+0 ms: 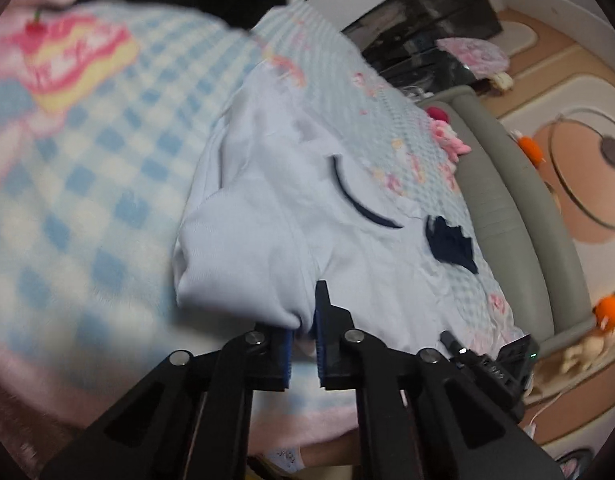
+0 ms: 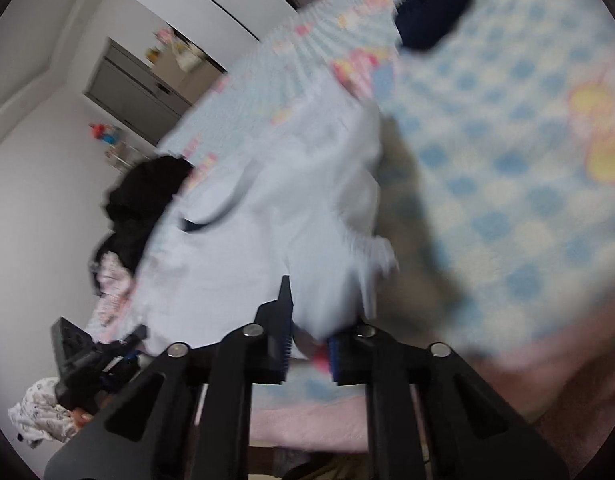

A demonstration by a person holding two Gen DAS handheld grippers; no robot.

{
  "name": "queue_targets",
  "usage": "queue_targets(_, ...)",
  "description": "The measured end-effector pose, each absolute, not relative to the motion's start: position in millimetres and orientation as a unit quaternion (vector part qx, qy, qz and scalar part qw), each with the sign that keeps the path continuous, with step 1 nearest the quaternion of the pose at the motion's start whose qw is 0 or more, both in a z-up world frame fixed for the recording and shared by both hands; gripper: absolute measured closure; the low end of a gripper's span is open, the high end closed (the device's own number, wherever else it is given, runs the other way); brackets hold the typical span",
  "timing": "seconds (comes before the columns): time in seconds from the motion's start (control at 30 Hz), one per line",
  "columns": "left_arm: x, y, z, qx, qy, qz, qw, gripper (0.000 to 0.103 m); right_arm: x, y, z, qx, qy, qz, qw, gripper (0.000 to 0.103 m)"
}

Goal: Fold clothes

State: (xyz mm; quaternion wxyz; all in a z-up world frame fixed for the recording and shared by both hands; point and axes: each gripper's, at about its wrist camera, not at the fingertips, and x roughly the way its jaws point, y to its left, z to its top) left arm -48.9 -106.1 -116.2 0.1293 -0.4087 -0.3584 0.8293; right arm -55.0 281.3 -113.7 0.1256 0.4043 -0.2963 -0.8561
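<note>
Open checkered blanket (image 1: 87,184) left of the garment (image 1: 267,216); dark cloth (image 1: 447,240) right.

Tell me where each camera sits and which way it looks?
Left wrist: sits on the left gripper, looking down along its fingers at the white shirt on the checked blanket; the fingers pinch the shirt's edge.
Right wrist: sits on the right gripper, looking down at the same shirt, with a wall behind; its fingers pinch the shirt too.
Shared: shirt, blanket, and each shows the other gripper at its edge.
</note>
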Motion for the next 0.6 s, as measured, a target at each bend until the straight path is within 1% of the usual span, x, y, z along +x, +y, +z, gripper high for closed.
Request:
queue_targets(0.07,-32,-106,-101,-0.411,-0.349,0.831,0.137,0.095,-37,279,-97,0.391,-0.283,-0.866,0.133,0.093)
queue_targets(0.13,-17,-109,-93,-0.419,-0.352,0.824,0.145,0.095,-18,279,-90,0.393,-0.286,-0.862,0.141,0.093)
queue_targets(0.27,-1,-120,-94,-0.449,-0.377,0.794,0.161,0.095,17,282,-86,0.409,-0.302,-0.848,0.150,0.093)
queue_targets(0.33,-2,-124,-98,-0.464,-0.390,0.777,0.168,0.095,15,284,-89,0.423,-0.316,-0.835,0.154,0.092)
queue_targets(0.47,-20,-119,-93,-0.469,-0.384,0.776,0.172,0.095,6,286,-86,0.428,-0.331,-0.824,0.167,0.092)
queue_targets(0.6,-45,-125,-91,-0.483,-0.427,0.743,0.181,0.095,-16,287,-77,0.429,-0.342,-0.819,0.168,0.092)
